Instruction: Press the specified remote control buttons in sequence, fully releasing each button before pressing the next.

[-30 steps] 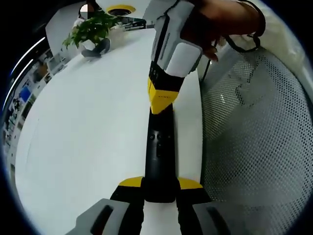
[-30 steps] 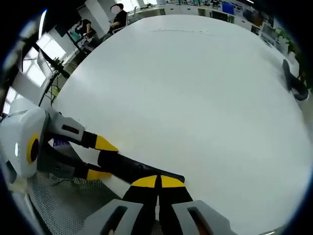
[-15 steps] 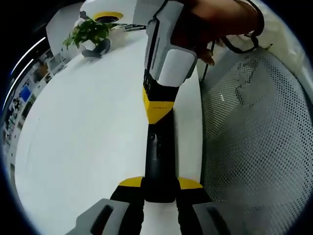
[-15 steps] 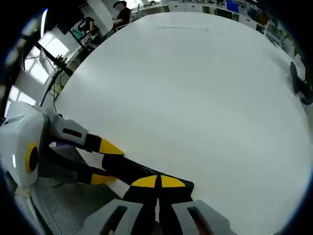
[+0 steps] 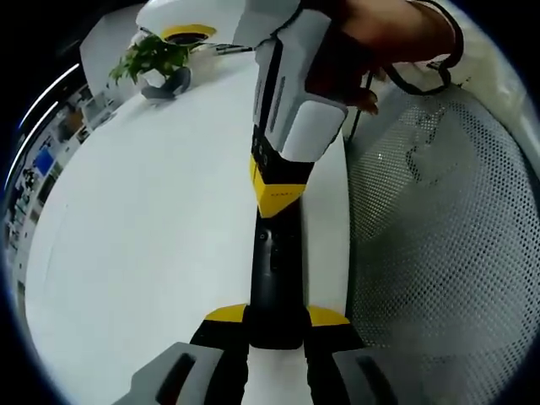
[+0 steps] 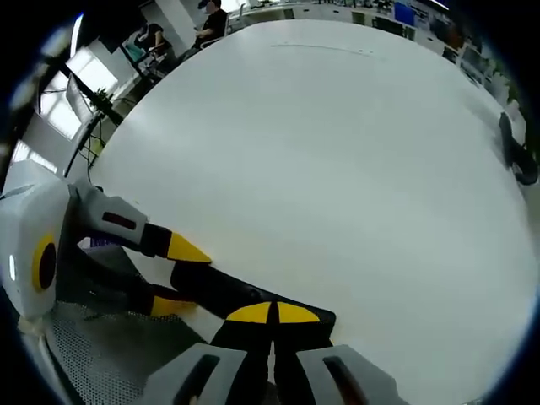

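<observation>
A long black remote (image 5: 276,278) lies lengthwise near the right edge of the white table (image 5: 152,228). My left gripper (image 5: 276,317) is shut on its near end, a yellow-tipped jaw on each side. My right gripper (image 5: 278,201) comes down from above in a person's hand (image 5: 380,34), jaws together, with its yellow tip resting on the remote's far half just past the small buttons (image 5: 270,246). In the right gripper view, my right gripper (image 6: 272,314) stands shut over the remote (image 6: 224,289), and my left gripper (image 6: 173,277) clamps it from the left.
A potted plant (image 5: 156,52) and a dark curved object (image 5: 169,84) stand at the table's far end. A white mesh chair (image 5: 439,245) lies just beyond the table edge beside the remote. People sit far off (image 6: 211,17).
My right gripper has slid along the remote toward my left gripper, covering more of its far end. The left gripper's hold on the remote is unchanged.
</observation>
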{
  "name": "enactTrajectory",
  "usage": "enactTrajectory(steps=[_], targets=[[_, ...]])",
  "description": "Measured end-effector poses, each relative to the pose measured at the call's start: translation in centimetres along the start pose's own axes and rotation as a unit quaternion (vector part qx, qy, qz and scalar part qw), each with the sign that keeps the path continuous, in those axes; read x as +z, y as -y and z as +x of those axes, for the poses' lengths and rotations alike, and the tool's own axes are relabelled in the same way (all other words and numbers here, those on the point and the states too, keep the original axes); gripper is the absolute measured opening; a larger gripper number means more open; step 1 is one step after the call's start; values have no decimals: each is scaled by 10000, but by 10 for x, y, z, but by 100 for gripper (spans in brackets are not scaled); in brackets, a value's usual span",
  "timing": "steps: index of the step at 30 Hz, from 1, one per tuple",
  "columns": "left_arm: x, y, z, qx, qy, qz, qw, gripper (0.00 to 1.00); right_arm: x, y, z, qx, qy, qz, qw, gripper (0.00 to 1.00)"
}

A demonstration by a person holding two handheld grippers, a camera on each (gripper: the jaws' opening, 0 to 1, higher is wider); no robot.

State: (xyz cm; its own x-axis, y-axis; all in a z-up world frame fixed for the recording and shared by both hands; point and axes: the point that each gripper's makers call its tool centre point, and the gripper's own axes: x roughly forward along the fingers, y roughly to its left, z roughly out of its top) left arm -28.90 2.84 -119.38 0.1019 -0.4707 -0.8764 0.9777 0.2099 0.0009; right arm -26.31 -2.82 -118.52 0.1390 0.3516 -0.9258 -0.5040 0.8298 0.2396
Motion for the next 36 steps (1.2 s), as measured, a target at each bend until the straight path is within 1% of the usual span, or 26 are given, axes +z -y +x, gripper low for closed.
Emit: enactTrajectory(steps=[5,12,18,24,28,30,33,36], targets=[[0,0,0,-1,4,-5,10000,24,0,1,1,-41,41,77,10000,0],[0,0,0,0,17,-12,10000,24,1,3,1,154,-2,335,9993,0],[0,0,0,9,32,-14,10000,24,1,2,1,186,-35,300,9994,0],[0,0,0,11,55,-19,10000,24,1,3,1,391,40,608,9974,0],[0,0,0,8,24,0,10000,24,1,3,0,507,133,565,9970,0],[0,0,0,5,23,0,10000,24,2,2,-1,515,193,665,9963,0],[0,0,0,1,23,2,10000,24,0,1,-2,534,130,698,9960,0],[0,0,0,-2,23,5,10000,24,-5,-4,-4,620,67,612,9962,0]])
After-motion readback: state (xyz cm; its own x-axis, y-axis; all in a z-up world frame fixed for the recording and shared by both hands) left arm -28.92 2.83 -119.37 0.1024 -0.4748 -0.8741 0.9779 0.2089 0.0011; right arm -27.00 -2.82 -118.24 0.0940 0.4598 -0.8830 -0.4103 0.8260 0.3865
